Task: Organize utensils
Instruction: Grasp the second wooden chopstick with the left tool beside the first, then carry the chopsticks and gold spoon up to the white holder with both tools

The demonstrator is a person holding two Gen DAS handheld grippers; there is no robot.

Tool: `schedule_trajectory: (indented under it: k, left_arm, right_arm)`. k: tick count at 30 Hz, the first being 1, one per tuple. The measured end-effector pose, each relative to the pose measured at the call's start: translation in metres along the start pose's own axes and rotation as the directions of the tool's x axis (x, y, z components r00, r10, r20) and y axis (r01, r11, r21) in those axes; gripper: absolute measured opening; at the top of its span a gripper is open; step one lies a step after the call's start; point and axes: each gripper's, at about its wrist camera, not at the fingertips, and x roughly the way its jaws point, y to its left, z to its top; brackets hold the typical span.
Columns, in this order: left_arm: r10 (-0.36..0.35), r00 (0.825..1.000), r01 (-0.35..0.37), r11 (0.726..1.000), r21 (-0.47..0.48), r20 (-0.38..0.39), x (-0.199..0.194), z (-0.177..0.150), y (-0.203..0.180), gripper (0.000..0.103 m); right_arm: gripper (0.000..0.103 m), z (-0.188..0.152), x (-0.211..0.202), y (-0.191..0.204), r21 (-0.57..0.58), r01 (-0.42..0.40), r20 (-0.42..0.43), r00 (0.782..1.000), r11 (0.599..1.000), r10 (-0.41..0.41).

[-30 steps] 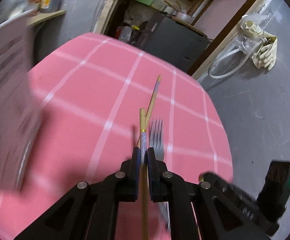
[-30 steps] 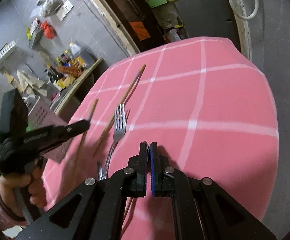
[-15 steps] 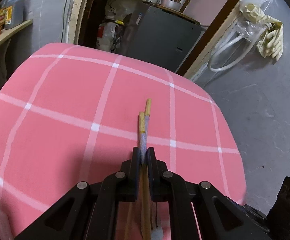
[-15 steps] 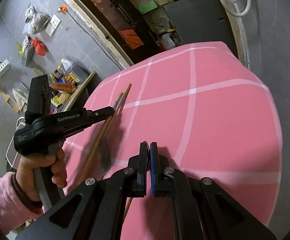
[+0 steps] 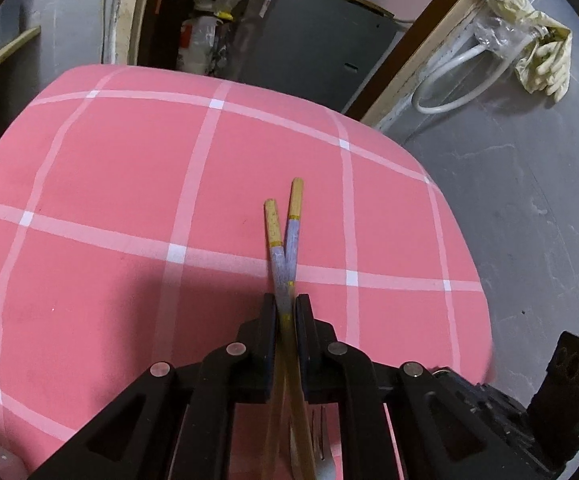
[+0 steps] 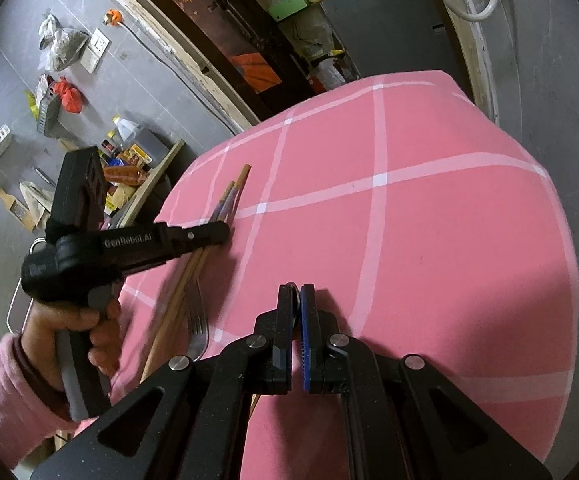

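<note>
Two wooden chopsticks (image 5: 283, 240) with blue-grey bands cross in a narrow V on the pink checked tablecloth (image 5: 109, 184). My left gripper (image 5: 286, 308) is shut on both chopsticks near their banded ends. It also shows in the right wrist view (image 6: 217, 232), where the chopsticks (image 6: 231, 194) stick out past it. A metal fork (image 6: 197, 320) lies on the cloth beside the chopsticks' lower ends, and its tines show under the left gripper (image 5: 321, 436). My right gripper (image 6: 299, 300) is shut and empty, just above the cloth to the right of the fork.
The table's far and right edges drop to a grey floor (image 5: 529, 200). A dark cabinet (image 5: 313, 36) and doorway stand beyond the far edge. A low shelf with bottles (image 6: 133, 152) stands left of the table. A white hose (image 5: 457, 80) lies on the floor.
My left gripper has carried its chopstick forward beside the second one and now clamps both. The fork has passed behind under the gripper. My right gripper stays shut.
</note>
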Motion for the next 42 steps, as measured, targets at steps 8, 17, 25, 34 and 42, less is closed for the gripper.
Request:
schedule_trajectory:
  k: [8,17,25,34,42]
  left_arm:
    - [-0.012,1.0,0.012,1.0,-0.005,-0.026,-0.011,0.006,-0.001,0.007]
    - [-0.094,0.988,0.088,0.995,0.056,0.123,-0.085,-0.017,-0.013,0.007]
    - [-0.165,0.939,0.147,0.986,0.081,0.301,-0.186,-0.02,-0.009,0.007]
    - [-0.121,0.848,0.088,0.992,0.087,0.516,-0.303,-0.014,0.039,0.007]
    - [-0.106,0.728,0.112,0.993,0.035,0.677,-0.346,-0.027,0.108,0.007]
  right_arm:
    - [0.003,0.0,-0.02,0.015,-0.023,0.008,0.028,1.0,1.0,-0.007]
    - [0.003,0.004,-0.075,0.052,-0.039,0.053,0.153,0.987,0.998,-0.046]
    - [0.003,0.021,-0.12,0.117,-0.09,0.061,0.309,0.951,0.994,-0.03]
    - [0.003,0.045,-0.108,0.228,-0.245,-0.043,0.408,0.902,0.969,0.143]
    - [0.003,0.021,-0.073,0.3,-0.339,-0.032,0.467,0.862,0.94,0.198]
